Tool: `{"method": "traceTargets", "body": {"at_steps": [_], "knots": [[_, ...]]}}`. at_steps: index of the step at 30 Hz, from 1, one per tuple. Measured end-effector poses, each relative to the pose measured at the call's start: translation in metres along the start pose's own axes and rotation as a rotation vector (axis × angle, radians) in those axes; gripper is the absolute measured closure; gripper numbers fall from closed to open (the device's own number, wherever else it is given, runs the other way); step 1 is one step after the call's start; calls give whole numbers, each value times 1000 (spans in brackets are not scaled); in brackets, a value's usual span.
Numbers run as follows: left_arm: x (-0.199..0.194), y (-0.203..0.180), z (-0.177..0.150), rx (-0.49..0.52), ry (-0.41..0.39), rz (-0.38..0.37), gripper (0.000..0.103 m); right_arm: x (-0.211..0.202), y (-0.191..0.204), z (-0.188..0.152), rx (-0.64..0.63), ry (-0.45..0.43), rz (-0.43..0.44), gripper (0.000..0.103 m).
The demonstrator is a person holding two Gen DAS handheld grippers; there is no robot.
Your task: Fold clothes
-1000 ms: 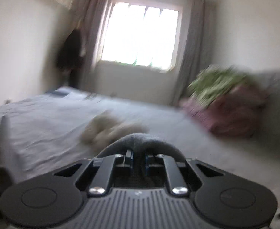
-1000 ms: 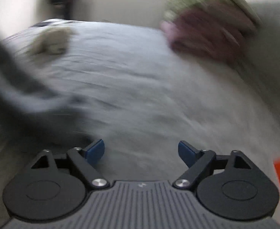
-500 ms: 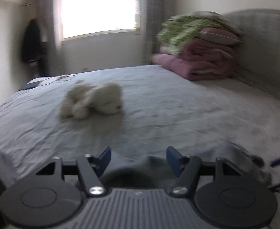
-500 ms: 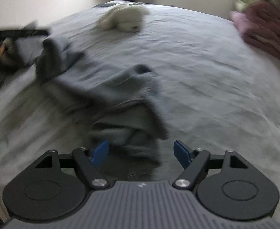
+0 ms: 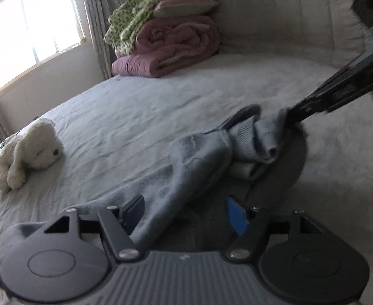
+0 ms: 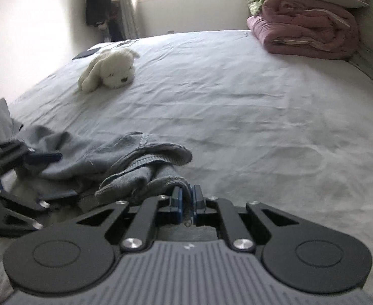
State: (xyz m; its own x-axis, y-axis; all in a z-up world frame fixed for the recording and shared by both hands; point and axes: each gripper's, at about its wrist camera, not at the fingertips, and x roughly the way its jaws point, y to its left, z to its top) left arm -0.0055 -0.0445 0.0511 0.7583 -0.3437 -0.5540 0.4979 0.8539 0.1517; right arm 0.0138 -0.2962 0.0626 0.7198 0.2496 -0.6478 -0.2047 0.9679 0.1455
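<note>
Your right gripper (image 6: pixel 187 199), wide open over the sheet half a second back, is now pinched on a ribbed edge of the grey sweater (image 6: pixel 115 162), while your left gripper (image 5: pixel 184 209) has let go and sits spread over the cloth. The sweater lies crumpled on the near side of the bed (image 6: pixel 237 96), well apart from the plush dog (image 6: pixel 110 70) and the stacked quilts (image 6: pixel 311 30). Hold has swapped hands, so you're likely set to pull it out flat; no fold shows.
</note>
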Motion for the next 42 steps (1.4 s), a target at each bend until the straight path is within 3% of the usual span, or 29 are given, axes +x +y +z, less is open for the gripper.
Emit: {"method": "traceTargets", "body": {"at_steps": [2, 3, 8, 14, 16, 17, 19, 23, 26, 28, 30, 33, 35, 36, 37, 39, 42], "knots": [[5, 3, 3, -18, 1, 3, 71, 1, 0, 0, -5, 2, 3, 96], [7, 4, 4, -27, 2, 5, 93, 2, -1, 0, -6, 1, 1, 96], [15, 14, 11, -80, -5, 16, 95, -10, -2, 2, 27, -59, -62, 98], [-57, 73, 32, -301, -229, 57, 96, -51, -17, 12, 98, -285, -137, 103], [-80, 90, 36, -362, -295, 60, 96, -69, -19, 17, 111, -361, -112, 103], [-90, 97, 38, -384, -324, 65, 96, -76, -20, 19, 118, -389, -88, 103], [-105, 98, 42, -376, -357, 94, 96, -90, -15, 22, 100, -450, -131, 103], [-126, 105, 44, -462, -400, -5, 96, -109, -12, 22, 80, -535, -118, 103], [-129, 94, 52, -446, -389, -13, 96, -94, 4, 17, -22, -468, -59, 103], [-133, 91, 60, -435, -396, -8, 96, -75, 17, 11, -83, -386, -31, 97], [-147, 91, 69, -439, -437, -17, 96, -58, 28, 5, -130, -309, 14, 91], [-177, 92, 83, -457, -504, -40, 96, -35, 42, -8, -232, -187, 66, 90], [-191, 91, 92, -451, -521, -51, 96, -25, 52, -16, -306, -152, 75, 87], [-198, 90, 97, -447, -524, -57, 96, -21, 57, -21, -343, -136, 80, 79], [-205, 90, 101, -443, -528, -62, 96, -17, 62, -25, -379, -120, 84, 54], [-218, 87, 110, -437, -541, -68, 96, -8, 72, -33, -452, -88, 92, 26], [-238, 82, 124, -426, -565, -79, 96, -9, 74, -28, -394, -141, 121, 26]]}}
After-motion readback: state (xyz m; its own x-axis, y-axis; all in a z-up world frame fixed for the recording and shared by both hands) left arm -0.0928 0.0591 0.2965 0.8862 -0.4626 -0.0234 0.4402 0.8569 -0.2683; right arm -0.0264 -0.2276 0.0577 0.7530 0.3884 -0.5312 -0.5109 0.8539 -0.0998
